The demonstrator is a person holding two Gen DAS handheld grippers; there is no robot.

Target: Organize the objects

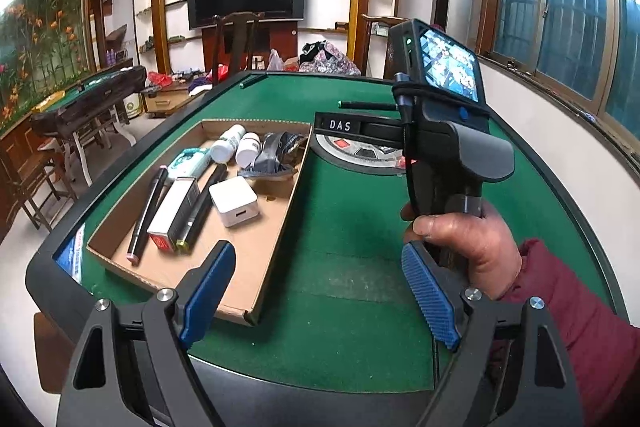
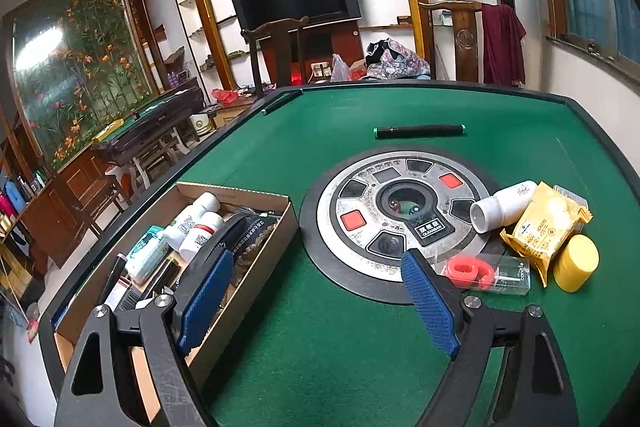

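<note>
both grippers, left gripper (image 1: 320, 291) and right gripper (image 2: 316, 303), hover wide open, empty. right of frame on the desk (image 2: 320, 359), a clear box (image 2: 486, 273), light and slippery: grip its long sides. beyond, white bottle (image 2: 502, 205), black pen (image 2: 420, 131); cardboard tray (image 2: 240, 193) left.

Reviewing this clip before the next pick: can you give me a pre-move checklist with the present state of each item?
1. Right gripper open and empty: ok.
2. Left gripper open and empty: ok.
3. Cardboard box has bare floor for more items: ok.
4. Loose items reachable on the felt: white bottle, yellow packet, yellow cap, clear case, black pen: ok.
5. White bottle's cap closed: cannot tell.
6. The grippers apart from each other: ok.
</note>
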